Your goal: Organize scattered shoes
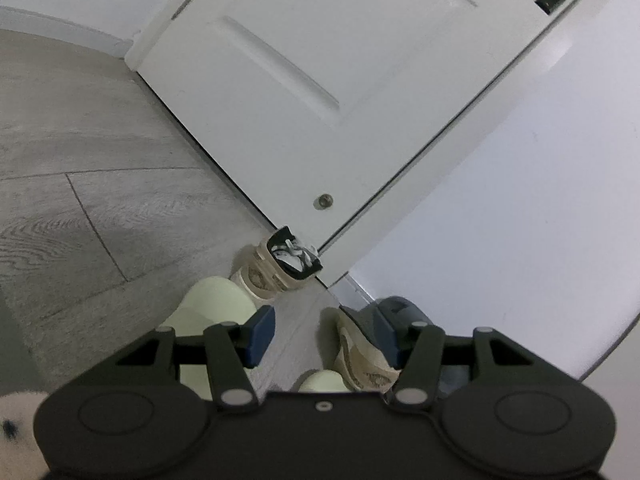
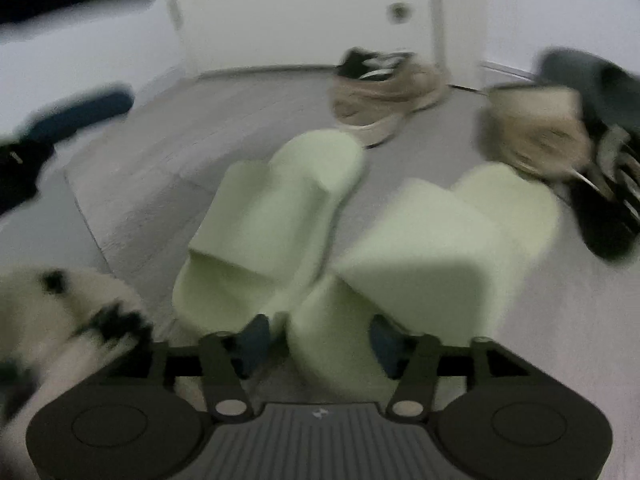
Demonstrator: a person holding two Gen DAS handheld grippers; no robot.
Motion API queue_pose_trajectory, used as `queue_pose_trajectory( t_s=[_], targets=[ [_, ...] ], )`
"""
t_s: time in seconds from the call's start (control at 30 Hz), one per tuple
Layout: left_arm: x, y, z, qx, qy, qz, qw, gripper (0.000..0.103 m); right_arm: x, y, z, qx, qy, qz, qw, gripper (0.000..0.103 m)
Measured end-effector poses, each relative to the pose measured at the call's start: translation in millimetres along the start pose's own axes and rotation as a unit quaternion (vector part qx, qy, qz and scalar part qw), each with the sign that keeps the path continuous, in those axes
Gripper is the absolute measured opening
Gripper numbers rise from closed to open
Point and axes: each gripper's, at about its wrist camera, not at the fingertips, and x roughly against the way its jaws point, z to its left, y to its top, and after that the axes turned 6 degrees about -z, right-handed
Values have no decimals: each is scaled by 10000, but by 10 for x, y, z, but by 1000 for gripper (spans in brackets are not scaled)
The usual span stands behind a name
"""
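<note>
Two pale green slides lie side by side on the grey wood floor, the left one [image 2: 264,224] and the right one [image 2: 424,256]. My right gripper [image 2: 320,342] is open, its fingers straddling the right slide's heel. In the left wrist view my left gripper [image 1: 325,336] is open over bare floor, with a green slide [image 1: 212,304] to its left. A beige sneaker [image 1: 276,268] stands by the door, upright in the right wrist view [image 2: 384,96]. A second beige sneaker [image 2: 536,128] lies tipped over, next to a grey slide [image 2: 592,84] and a black striped shoe [image 2: 608,208].
A white door [image 1: 280,100] and a white wall [image 1: 520,200] meet at the corner behind the shoes. A fluffy white slipper [image 2: 60,312] with black marks lies at the near left. Open floor [image 1: 100,200] stretches to the left. The right wrist view is motion-blurred.
</note>
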Motion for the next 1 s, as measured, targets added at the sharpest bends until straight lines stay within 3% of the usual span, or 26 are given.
queue_pose_trajectory(
  t_s=[0.07, 0.1, 0.17, 0.27, 0.33, 0.37, 0.43, 0.53, 0.63, 0.8, 1.0],
  targets=[
    [11, 15, 12, 11, 61, 7, 10000, 60, 218, 20, -192, -535, -116, -520, 9971, 92],
    [10, 28, 10, -26, 101, 40, 9999, 60, 317, 33, -307, -837, -344, -936, 9915, 95],
    [-3, 51, -40, -320, 217, 121, 9992, 67, 274, 118, -497, -1087, -697, -1256, 9836, 96],
    [-53, 46, -141, -1066, 496, 316, 9926, 70, -70, 302, -713, -1258, -854, -1169, 9814, 95],
    [-110, 24, -148, -1406, 1080, 398, 9833, 70, -196, 354, -732, -1257, -770, -1060, 9834, 95],
    [-122, 20, -129, -1368, 1158, 449, 9828, 70, -300, 385, -729, -1201, -775, -934, 9853, 95],
    [-178, 8, -54, -1143, 1110, 627, 9852, 70, -422, 404, -714, -1057, -704, -900, 9878, 95],
    [-259, -10, 34, -872, 1007, 850, 9874, 70, -429, 344, -736, -1080, -266, -706, 9913, 85],
    [-312, -46, 53, -785, 850, 953, 9887, 70, -393, 301, -613, -771, -101, -549, 9955, 85],
    [-315, -44, 69, -678, 753, 986, 9900, 70, -459, 258, -339, -453, 287, -339, 9980, 84],
    [-271, -20, 136, -490, 723, 978, 9914, 70, -760, 371, 51, -406, 354, -223, 9983, 84]
  ],
)
